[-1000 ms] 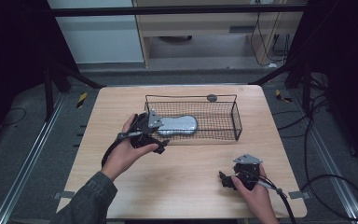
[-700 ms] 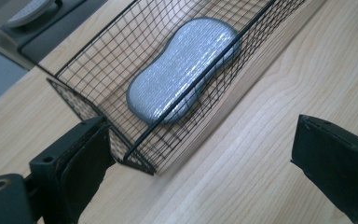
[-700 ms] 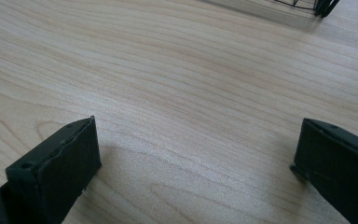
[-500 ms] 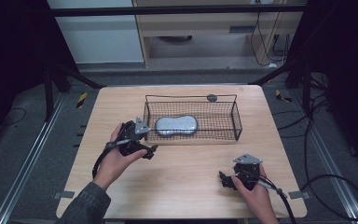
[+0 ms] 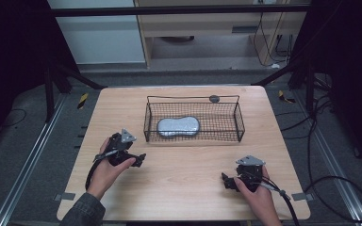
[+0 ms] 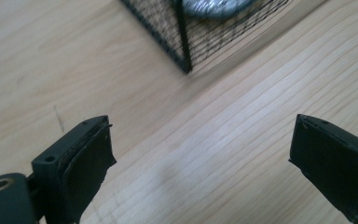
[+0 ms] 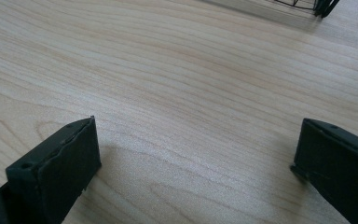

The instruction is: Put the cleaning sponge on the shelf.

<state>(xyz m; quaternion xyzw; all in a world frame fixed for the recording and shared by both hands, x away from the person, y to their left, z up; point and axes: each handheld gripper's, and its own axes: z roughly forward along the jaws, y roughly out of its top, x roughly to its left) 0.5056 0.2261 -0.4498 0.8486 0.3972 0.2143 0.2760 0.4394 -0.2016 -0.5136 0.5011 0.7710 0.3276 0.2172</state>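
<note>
A black wire basket [image 5: 239, 123] stands in the middle of the wooden table [image 5: 188, 188]. A grey, peanut-shaped pad [image 5: 178, 126] lies inside it, toward its left end. My left gripper [image 5: 140, 158] is held just above the table, in front of and left of the basket, open and empty. In the left gripper view, the left gripper [image 6: 200, 135] has its jaws wide apart over bare wood, with the basket's corner [image 6: 182, 42] and the grey pad [image 6: 214, 7] beyond. My right gripper [image 5: 225, 181] rests near the front right, and the right gripper [image 7: 198, 135] is open and empty.
A small dark round thing [image 5: 214, 98] sits on the table just behind the basket's far rim. A basket corner [image 7: 324, 7] shows far off in the right gripper view. Metal rails and cables run along the floor on both sides.
My left gripper has pulled back from the basket toward the front left, leaving the grey pad lying in the basket. The right gripper has stayed put.
</note>
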